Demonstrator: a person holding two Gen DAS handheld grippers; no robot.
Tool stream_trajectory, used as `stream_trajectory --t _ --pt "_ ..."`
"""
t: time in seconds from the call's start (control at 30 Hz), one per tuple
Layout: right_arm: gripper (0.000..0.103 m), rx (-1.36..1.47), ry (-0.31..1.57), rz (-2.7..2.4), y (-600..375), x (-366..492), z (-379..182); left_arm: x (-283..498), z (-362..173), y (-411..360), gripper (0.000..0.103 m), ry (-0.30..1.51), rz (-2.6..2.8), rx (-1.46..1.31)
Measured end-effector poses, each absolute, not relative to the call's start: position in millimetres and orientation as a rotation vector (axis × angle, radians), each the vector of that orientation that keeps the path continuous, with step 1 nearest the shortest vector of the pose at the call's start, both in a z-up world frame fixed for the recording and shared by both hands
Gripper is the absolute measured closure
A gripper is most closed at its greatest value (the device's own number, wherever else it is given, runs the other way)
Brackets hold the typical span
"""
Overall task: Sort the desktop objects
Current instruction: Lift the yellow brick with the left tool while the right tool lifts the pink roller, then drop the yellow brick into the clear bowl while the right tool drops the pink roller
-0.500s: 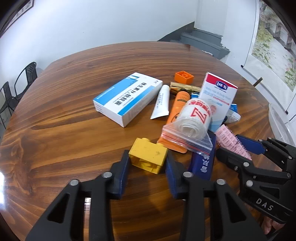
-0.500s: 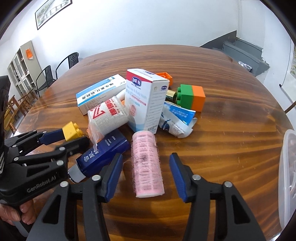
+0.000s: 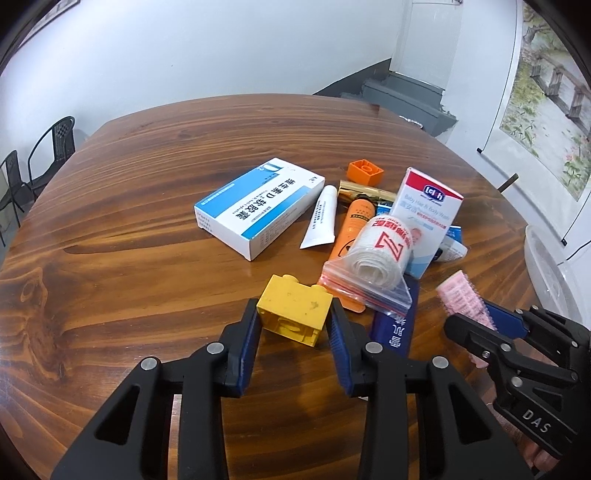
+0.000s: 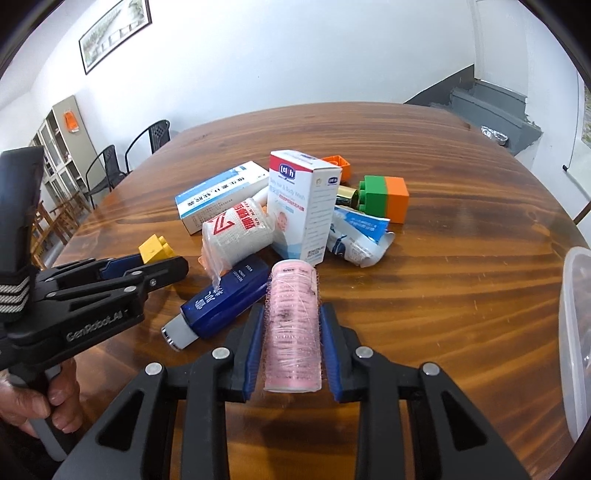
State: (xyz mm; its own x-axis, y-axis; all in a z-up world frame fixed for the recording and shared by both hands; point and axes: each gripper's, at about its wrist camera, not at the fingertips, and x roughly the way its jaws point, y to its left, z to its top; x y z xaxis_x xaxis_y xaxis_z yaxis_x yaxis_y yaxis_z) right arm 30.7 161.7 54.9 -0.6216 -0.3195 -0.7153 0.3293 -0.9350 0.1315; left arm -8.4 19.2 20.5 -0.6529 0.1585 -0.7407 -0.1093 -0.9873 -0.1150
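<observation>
A round desk (image 3: 147,206) of glossy dark-brown wood with strong grain fills both views. White walls stand behind it, with grey steps in a far corner, black chairs (image 3: 44,155) beyond the desk's edge on the left, a scroll painting (image 3: 546,107) on the right wall and a framed picture (image 4: 114,35) high on the left.

The left tongs (image 3: 294,330) have their blue pads pressed against both sides of a yellow brick (image 3: 293,314) that sits on the desk. The right tongs (image 4: 291,334) are closed around a pink roller (image 4: 291,325), which lies lengthwise between the pads.

Ahead of both tongs lies a loose heap: a blue-and-white box (image 3: 255,206) lying flat, a white tube (image 3: 321,218), an orange tube (image 3: 352,229), a bagged bandage roll (image 3: 380,254), an upright red-topped carton (image 4: 299,206), a navy bottle (image 4: 221,299) just left of the roller, an orange brick (image 3: 365,172), and a green-and-orange brick (image 4: 384,197) farthest right. A clear bin (image 4: 576,332) sits at the desk's right edge, well apart from the heap.
</observation>
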Motion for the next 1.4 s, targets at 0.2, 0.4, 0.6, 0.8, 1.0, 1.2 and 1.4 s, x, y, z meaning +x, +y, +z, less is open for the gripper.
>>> stream_trajectory --t 0.2,0.4,0.6,0.8,1.0,1.2,1.4 --pt "0.070 1.089 -0.028 -2.578 176 42 63 -2 27 24 0.064 -0.098 2.746 -1.196" --pt "0.070 1.050 -0.091 -2.636 203 54 73 6 42 28 0.064 -0.132 2.768 -1.163" --pt "0.070 1.012 -0.208 -2.704 241 67 79 18 56 61 0.064 -0.060 2.739 -1.122" --pt "0.070 0.923 -0.276 -2.822 287 86 92 25 62 115 0.064 0.037 2.668 -1.093" --pt "0.070 0.892 -0.371 -2.940 349 97 94 26 63 175 0.064 0.090 2.563 -1.080" --pt "0.070 0.925 -0.449 -3.065 404 89 95 23 70 235 0.064 0.094 2.434 -1.048" --pt "0.070 0.987 -0.523 -3.117 437 86 82 20 71 281 0.064 0.134 2.356 -1.032"
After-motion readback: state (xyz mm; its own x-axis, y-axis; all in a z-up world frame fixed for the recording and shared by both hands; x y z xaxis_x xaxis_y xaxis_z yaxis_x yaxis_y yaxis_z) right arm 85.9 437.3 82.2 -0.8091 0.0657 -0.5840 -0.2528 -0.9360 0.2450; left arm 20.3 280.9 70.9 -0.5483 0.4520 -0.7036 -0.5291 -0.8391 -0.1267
